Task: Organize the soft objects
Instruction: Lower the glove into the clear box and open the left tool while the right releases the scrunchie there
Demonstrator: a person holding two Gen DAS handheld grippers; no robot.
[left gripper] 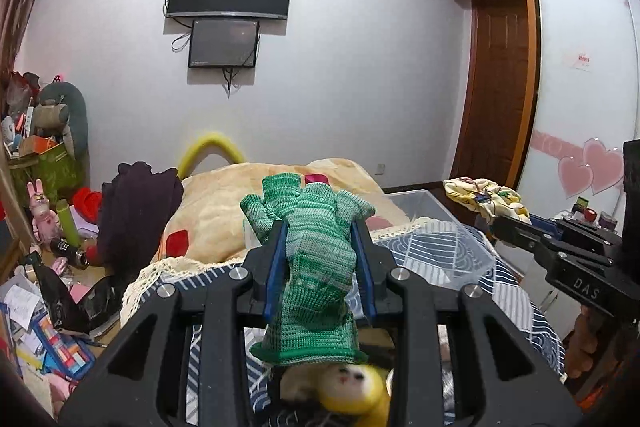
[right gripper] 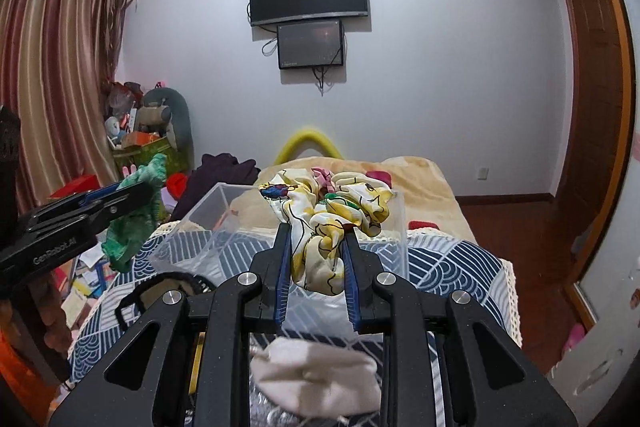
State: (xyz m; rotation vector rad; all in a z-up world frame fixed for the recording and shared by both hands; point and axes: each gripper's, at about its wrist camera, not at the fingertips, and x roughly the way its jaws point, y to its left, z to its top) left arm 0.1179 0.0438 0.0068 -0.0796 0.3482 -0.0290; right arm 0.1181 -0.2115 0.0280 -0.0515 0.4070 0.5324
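My left gripper (left gripper: 320,243) is shut on a green knitted glove (left gripper: 316,267), held in the air above the bed; the glove also shows in the right wrist view (right gripper: 136,215). My right gripper (right gripper: 316,247) is shut on a yellow and white patterned scrunchie (right gripper: 332,215), held over a clear plastic bin (right gripper: 200,223); the scrunchie also shows in the left wrist view (left gripper: 484,199), with the bin (left gripper: 440,251) below it. A yellow plush toy (left gripper: 360,387) lies under my left gripper. A white cloth (right gripper: 316,375) lies under my right gripper.
The bed has a blue patterned cover (right gripper: 452,267) and a beige blanket (left gripper: 216,215) at the far end. Dark clothes (left gripper: 136,211) are heaped at the bed's left. Clutter covers the floor at the left (left gripper: 36,315). A wardrobe (left gripper: 580,67) stands at the right.
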